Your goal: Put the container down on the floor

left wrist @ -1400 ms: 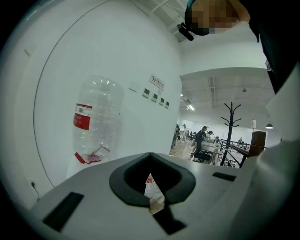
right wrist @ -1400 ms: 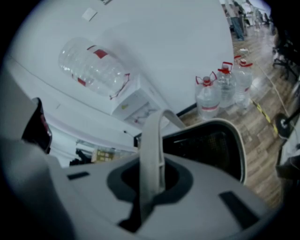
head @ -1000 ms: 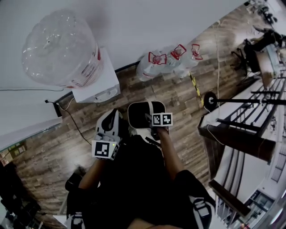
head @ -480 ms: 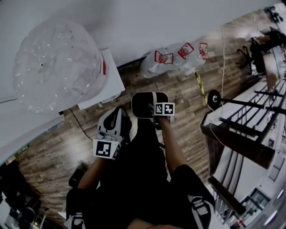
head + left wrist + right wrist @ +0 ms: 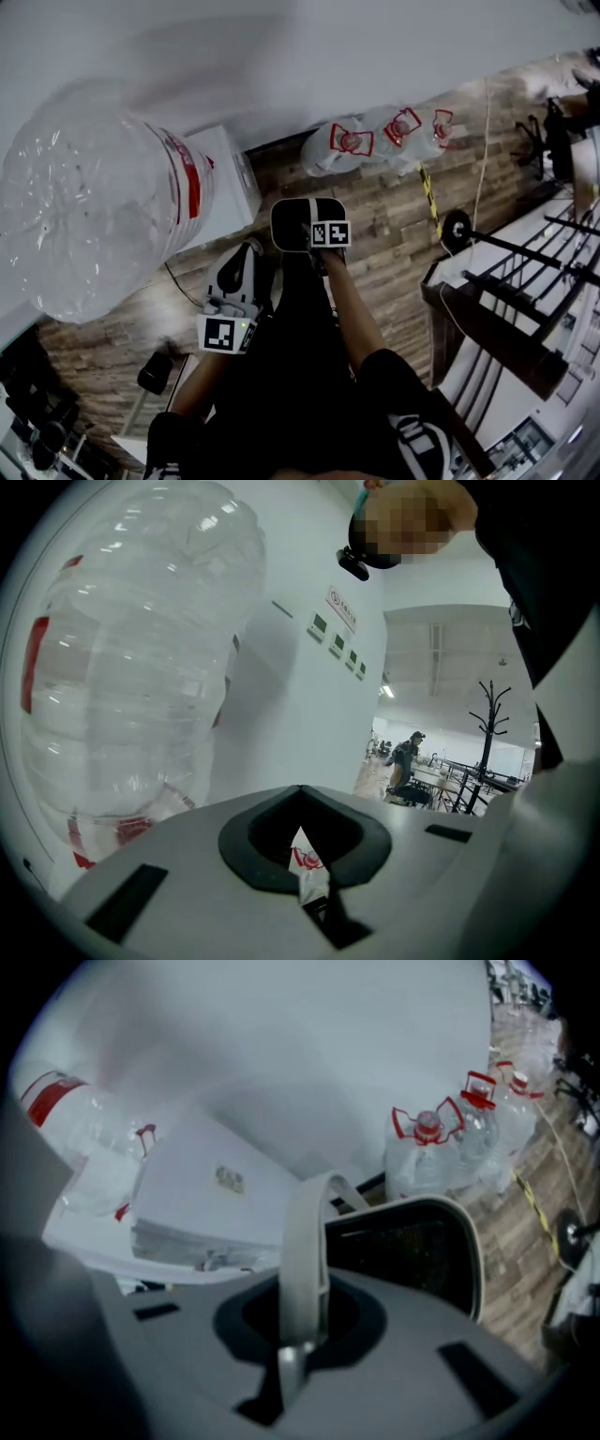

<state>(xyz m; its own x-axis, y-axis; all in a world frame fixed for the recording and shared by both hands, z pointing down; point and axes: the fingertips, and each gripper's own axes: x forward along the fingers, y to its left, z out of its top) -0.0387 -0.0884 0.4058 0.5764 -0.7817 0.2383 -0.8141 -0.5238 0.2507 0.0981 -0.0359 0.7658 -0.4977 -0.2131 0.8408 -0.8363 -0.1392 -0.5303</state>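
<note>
The container (image 5: 298,217) is a white-rimmed bin with a dark inside, hanging over the wooden floor (image 5: 394,234) in the head view. My right gripper (image 5: 317,246) is shut on its thin white handle (image 5: 302,1232), which loops up from the bin (image 5: 412,1251) in the right gripper view. My left gripper (image 5: 242,267) hangs beside it to the left, apart from the bin. In the left gripper view its jaws (image 5: 305,878) stand closed on a small white scrap with red print (image 5: 306,857).
A large clear water bottle (image 5: 94,206) sits upside down on a white dispenser (image 5: 230,183) against the wall. Three smaller water jugs with red handles (image 5: 389,136) stand on the floor by the wall. Dark railings and furniture (image 5: 506,309) lie to the right.
The big bottle now fills far more of the left of the head view. The left gripper has dropped lower and away from the bin. The right gripper keeps its hold on the handle.
</note>
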